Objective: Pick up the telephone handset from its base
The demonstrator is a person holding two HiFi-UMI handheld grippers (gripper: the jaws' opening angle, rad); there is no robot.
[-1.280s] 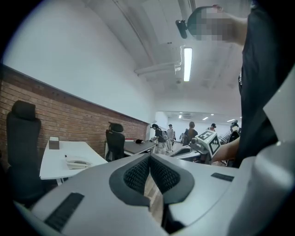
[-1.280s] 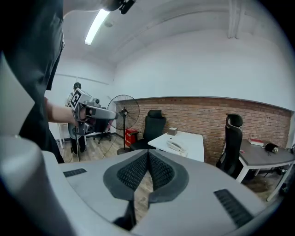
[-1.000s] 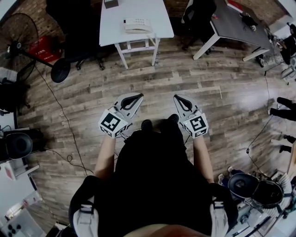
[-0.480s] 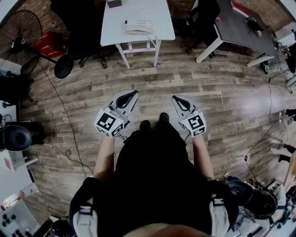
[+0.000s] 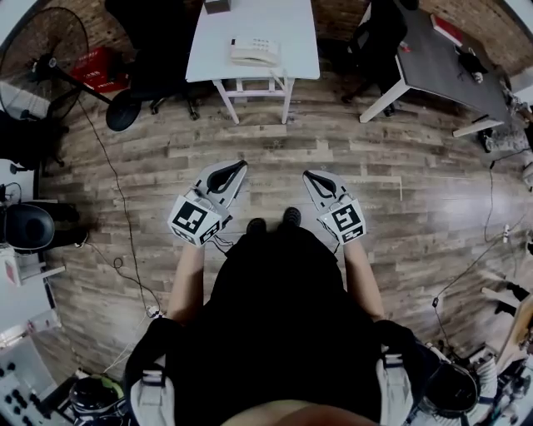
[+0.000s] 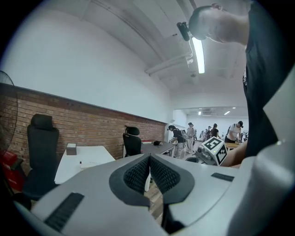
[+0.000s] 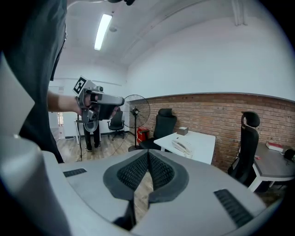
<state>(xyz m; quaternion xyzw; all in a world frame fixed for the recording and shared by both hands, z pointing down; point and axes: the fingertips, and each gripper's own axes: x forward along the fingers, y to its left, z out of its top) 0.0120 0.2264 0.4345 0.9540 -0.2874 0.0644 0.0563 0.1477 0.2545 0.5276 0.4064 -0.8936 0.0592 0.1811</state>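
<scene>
A white telephone (image 5: 254, 52) with its handset on the base sits on a white table (image 5: 287, 33) at the far side of the room. It also shows in the right gripper view as the telephone (image 7: 183, 146) on the table (image 7: 203, 140). Both grippers are held out over the wooden floor, far short of the table. My left gripper (image 5: 237, 169) is shut and empty, its pads (image 6: 138, 173) pressed together. My right gripper (image 5: 310, 176) is shut and empty too, pads (image 7: 159, 171) meeting.
A small box (image 5: 218, 6) stands at the table's back. A black office chair (image 5: 158, 42), a standing fan (image 5: 42, 50) and a red crate (image 5: 100, 66) are at its left. A grey desk (image 5: 441, 58) is at its right. Cables trail over the floor (image 5: 117, 216).
The person has stepped on across the floor with both grippers carried along. The room has shifted a little in the head view. Both grippers stay shut.
</scene>
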